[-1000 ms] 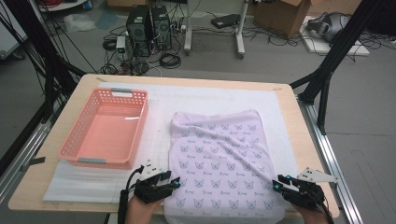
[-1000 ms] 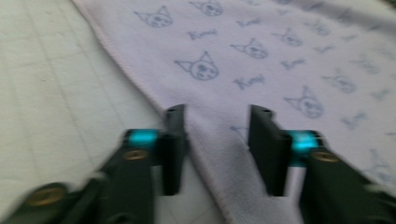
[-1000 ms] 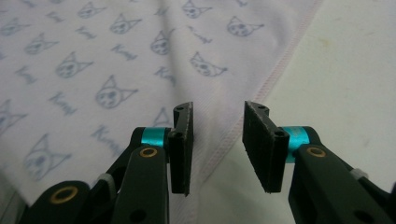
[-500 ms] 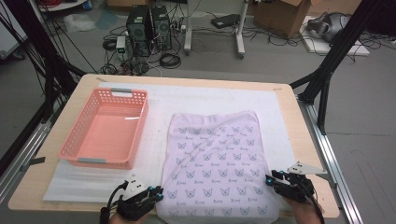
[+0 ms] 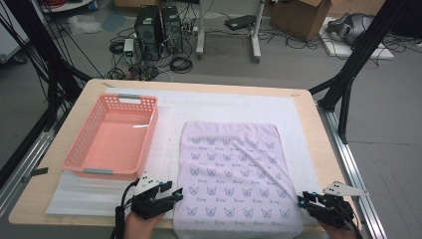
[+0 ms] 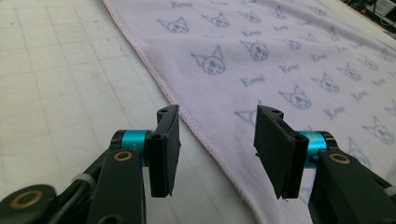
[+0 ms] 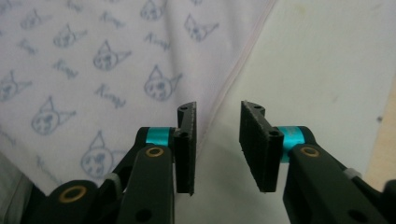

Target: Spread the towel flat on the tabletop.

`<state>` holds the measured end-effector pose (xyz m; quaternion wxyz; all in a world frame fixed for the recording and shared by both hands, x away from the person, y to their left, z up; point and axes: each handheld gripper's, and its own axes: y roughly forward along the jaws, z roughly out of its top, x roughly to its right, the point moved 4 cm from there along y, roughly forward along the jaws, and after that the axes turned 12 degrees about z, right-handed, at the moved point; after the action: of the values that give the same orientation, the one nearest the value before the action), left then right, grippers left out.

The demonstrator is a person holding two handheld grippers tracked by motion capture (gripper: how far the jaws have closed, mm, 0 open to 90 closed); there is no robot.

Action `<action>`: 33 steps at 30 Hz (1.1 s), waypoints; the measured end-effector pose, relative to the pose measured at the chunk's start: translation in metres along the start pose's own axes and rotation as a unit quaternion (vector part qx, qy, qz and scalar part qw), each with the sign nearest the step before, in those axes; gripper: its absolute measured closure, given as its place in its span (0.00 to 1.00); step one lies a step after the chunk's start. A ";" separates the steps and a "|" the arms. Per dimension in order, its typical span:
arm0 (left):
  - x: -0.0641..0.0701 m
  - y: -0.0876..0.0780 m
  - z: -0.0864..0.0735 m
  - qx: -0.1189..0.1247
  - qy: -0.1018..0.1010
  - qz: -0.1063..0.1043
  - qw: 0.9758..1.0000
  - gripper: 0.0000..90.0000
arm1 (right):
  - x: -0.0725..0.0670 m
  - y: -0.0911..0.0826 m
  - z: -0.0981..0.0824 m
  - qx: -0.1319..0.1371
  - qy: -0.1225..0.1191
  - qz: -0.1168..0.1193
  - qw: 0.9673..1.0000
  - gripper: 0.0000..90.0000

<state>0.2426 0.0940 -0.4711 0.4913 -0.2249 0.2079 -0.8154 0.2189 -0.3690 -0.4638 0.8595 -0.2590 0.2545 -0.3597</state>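
Note:
A lilac towel (image 5: 234,169) printed with small cat faces lies spread flat on a white foam mat (image 5: 224,107); its near edge hangs over the table front. My left gripper (image 5: 173,195) sits at the towel's near left corner. In the left gripper view its jaws (image 6: 217,112) stand open, having just been opening, with the towel's hem (image 6: 187,116) running on the mat below the gap. My right gripper (image 5: 302,200) is at the near right corner. Its jaws (image 7: 218,106) are open too, also just widened, over the towel's edge (image 7: 233,74).
An empty pink plastic basket (image 5: 112,142) stands on the left of the table, beside the towel. Bare mat (image 6: 56,70) lies left of the towel and a strip (image 7: 327,56) right of it. Black frame legs, cables and computer boxes stand beyond the table's far edge.
The towel, wrinkled a second ago, was drawn toward the near edge and now lies smooth. Both grippers dipped back toward the person, then came forward, and their jaws are wider.

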 end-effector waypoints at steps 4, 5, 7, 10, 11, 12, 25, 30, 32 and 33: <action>0.010 0.014 0.000 -0.022 0.016 0.001 1.000 0.60 | 0.001 0.004 0.004 0.020 0.000 -0.007 1.000 0.66; 0.011 0.014 -0.001 -0.021 0.026 0.017 0.999 0.68 | 0.001 0.006 0.004 0.017 -0.001 -0.007 1.000 0.66; 0.010 0.012 -0.002 -0.022 0.044 0.033 0.998 0.92 | 0.001 0.011 0.005 0.015 -0.003 -0.010 1.000 0.67; 0.007 0.007 -0.002 -0.031 0.039 0.037 0.998 0.97 | 0.002 0.017 0.006 0.016 0.003 -0.013 1.000 0.67; 0.004 0.004 -0.003 -0.036 0.038 0.037 0.998 0.97 | 0.002 0.019 0.007 0.016 0.003 -0.013 1.000 0.67; 0.001 -0.001 -0.004 -0.036 0.037 0.035 0.998 0.97 | 0.001 0.021 0.007 0.015 0.003 -0.013 1.000 0.67; -0.005 -0.004 0.000 0.018 0.011 0.008 1.000 0.57 | -0.006 0.030 0.011 -0.004 -0.023 0.000 1.000 0.99; -0.008 -0.001 0.011 0.034 0.007 0.000 0.999 0.52 | -0.003 0.011 0.000 -0.020 -0.008 -0.018 1.000 0.99; -0.010 0.002 0.015 0.038 0.002 -0.002 0.999 0.52 | -0.004 0.005 -0.005 -0.026 -0.008 -0.015 1.000 0.94; -0.011 0.004 0.016 0.038 -0.001 -0.002 0.999 0.52 | -0.003 0.004 -0.005 -0.022 -0.011 -0.012 1.000 0.80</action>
<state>0.2596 0.1002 -0.4619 0.4977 -0.2075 0.1757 -0.8237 0.2156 -0.3658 -0.4689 0.8520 -0.2849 0.2498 -0.3612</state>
